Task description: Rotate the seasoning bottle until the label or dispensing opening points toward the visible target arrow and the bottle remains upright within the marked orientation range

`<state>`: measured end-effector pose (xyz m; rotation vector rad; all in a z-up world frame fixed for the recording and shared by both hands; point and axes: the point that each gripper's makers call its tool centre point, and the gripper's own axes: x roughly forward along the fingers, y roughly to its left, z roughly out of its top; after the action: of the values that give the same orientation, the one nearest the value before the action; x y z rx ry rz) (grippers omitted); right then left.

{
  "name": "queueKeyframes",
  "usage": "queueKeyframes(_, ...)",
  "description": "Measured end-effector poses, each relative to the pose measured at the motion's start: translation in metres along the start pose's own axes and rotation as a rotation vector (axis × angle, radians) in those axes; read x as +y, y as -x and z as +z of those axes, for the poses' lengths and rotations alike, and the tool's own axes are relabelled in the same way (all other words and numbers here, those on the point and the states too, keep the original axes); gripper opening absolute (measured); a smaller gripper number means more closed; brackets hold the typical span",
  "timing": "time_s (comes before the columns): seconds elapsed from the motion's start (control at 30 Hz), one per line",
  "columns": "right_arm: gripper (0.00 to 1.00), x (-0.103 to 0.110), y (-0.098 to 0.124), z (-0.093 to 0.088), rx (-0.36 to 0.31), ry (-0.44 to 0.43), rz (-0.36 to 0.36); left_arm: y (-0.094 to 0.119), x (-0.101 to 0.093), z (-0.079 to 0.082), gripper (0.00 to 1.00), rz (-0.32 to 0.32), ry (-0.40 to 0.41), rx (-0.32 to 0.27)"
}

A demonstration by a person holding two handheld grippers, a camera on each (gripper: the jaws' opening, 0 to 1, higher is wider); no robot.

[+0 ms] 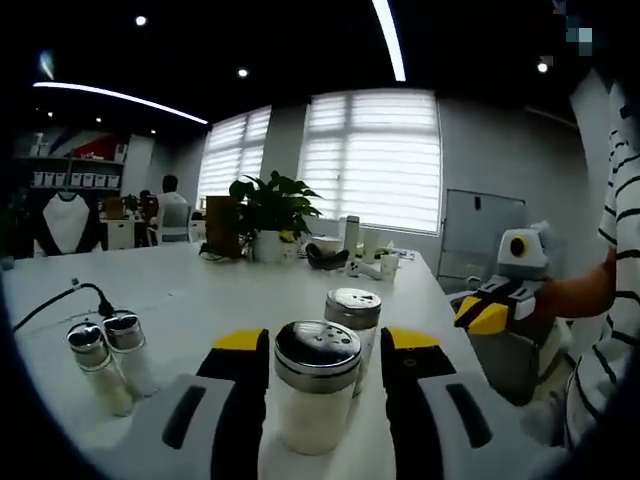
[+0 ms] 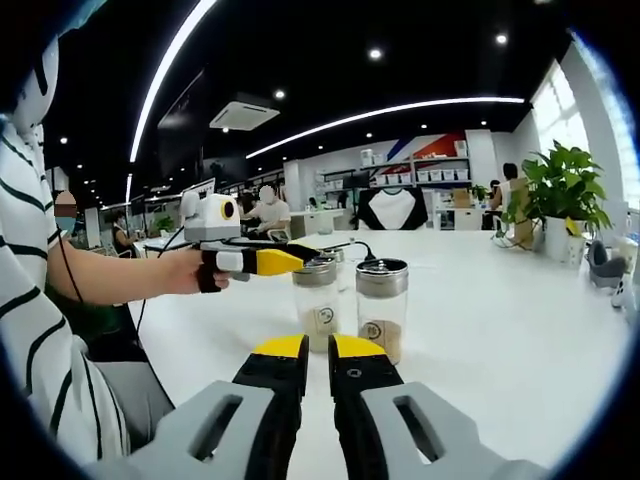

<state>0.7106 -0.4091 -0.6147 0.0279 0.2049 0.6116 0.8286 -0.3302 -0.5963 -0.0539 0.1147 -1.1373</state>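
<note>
Now seasoning bottle point(image 1: 317, 385) btwn jaws

White table point(image 1: 250, 290), four shaker bottles point(image 1: 317, 385) upright, black cable point(image 1: 60, 298), potted plant point(image 1: 272, 215), perhaps cups point(image 1: 388, 264) far off

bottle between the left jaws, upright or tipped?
Upright. The seasoning bottle stands on the white table, perforated metal cap on top and level, between the left gripper jaws.

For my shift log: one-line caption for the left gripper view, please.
Left gripper jaws open around an upright seasoning bottle on the white table; a second bottle stands behind.
</note>
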Motion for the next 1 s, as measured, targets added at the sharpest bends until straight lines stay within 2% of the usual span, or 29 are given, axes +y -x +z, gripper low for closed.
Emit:
queueKeyframes(0.13,0.05,-0.002,0.001,-0.001,0.004,-0.004,-0.013,0.000,0.002,0.005,0.47,0.040,0.025,-0.048)
queueKeyframes(0.23,0.05,-0.007,0.002,-0.003,0.015,-0.011,-0.035,-0.003,0.003,-0.001,0.47,0.071,0.032,-0.040)
queueKeyframes(0.43,0.05,-0.010,0.005,-0.003,0.013,-0.021,-0.045,-0.007,-0.006,-0.005,0.47,0.115,-0.045,-0.028)
queueKeyframes(0.63,0.05,-0.010,0.005,-0.002,0.013,-0.022,-0.047,-0.010,0.002,-0.006,0.46,0.159,-0.062,-0.025)
queueKeyframes(0.8,0.05,-0.012,0.005,-0.002,0.012,-0.023,-0.048,-0.012,0.002,-0.006,0.46,0.143,-0.074,-0.011)
queueKeyframes(0.9,0.05,-0.012,0.004,-0.003,0.014,-0.025,-0.050,-0.013,-0.001,-0.007,0.41,0.121,-0.091,0.004)
queueKeyframes(1.0,0.05,-0.011,0.004,-0.004,0.015,-0.026,-0.048,-0.013,-0.001,-0.007,0.41,0.116,-0.089,0.004)
